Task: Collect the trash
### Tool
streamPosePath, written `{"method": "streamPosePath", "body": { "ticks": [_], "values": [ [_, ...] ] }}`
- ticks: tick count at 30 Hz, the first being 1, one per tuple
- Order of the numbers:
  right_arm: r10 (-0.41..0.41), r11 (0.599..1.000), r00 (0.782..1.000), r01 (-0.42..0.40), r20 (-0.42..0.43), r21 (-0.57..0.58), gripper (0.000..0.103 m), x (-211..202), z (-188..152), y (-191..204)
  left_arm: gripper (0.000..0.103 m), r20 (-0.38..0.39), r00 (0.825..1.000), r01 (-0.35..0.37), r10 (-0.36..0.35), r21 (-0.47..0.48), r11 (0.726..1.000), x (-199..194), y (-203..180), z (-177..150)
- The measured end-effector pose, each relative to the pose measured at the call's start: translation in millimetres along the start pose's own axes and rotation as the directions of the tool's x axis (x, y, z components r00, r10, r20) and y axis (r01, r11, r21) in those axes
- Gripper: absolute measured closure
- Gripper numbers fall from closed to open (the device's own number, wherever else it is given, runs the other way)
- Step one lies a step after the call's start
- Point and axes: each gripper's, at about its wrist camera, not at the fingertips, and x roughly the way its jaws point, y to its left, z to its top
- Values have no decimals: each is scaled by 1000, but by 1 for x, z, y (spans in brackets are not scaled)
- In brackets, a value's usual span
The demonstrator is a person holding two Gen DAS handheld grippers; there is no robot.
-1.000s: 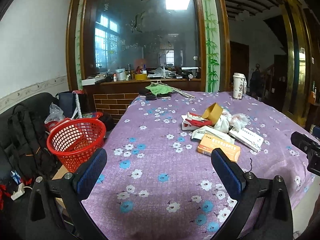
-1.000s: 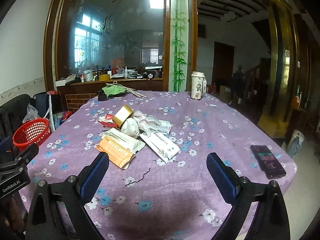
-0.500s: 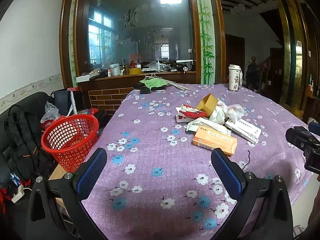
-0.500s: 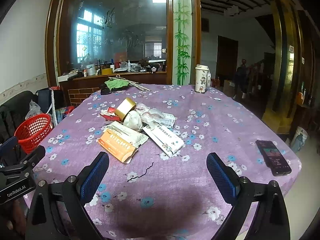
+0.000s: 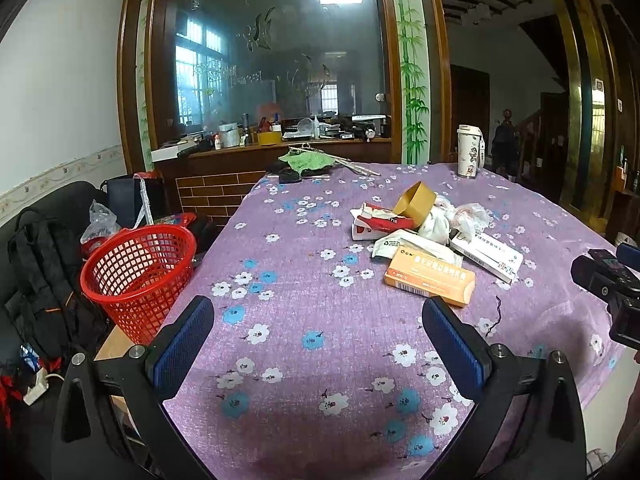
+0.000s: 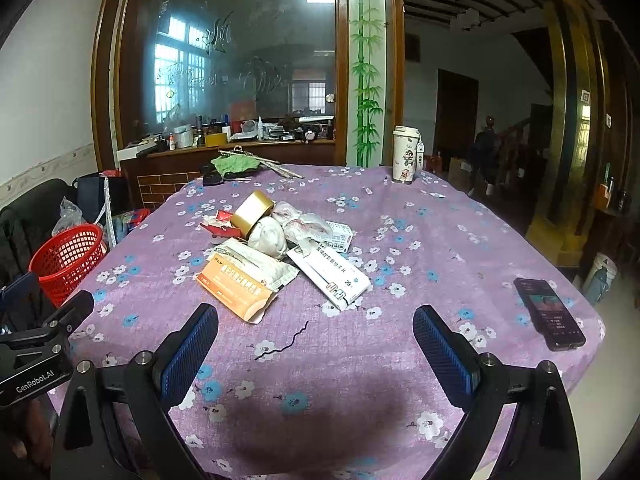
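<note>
Trash sits heaped mid-frame on the purple flowered tabletop (image 6: pixel 400 360): an orange box (image 6: pixel 234 290), a white box (image 6: pixel 334 274), a gold tape roll (image 6: pixel 252 212). Both the left tool (image 5: pixel 318 336) and right tool (image 6: pixel 316 338) hover spread apart, holding nothing. A red basket (image 5: pixel 138 276) stands at left, off the tabletop's edge.

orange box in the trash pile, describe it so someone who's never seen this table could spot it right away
On the purple flowered tablecloth, find the heap of trash near the middle. The orange box lies flat at the heap's near edge, partly on a white packet. It is the only orange item; the long box beside it is white.
</note>
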Motion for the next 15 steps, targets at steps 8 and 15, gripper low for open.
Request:
{"method": "streamPosePath", "body": {
  "ticks": [8, 15],
  "values": [
    [9, 1000, 1000, -9, -18, 3, 4, 5, -1, 0, 0, -14, 1000, 5, -4, 3, 1000, 3, -1, -2],
    [15, 1000, 999, -15, -28, 4, 4, 8, -2, -1, 0, -27, 1000, 8, -8, 8, 1000, 6, -3, -1]
  ]
}}
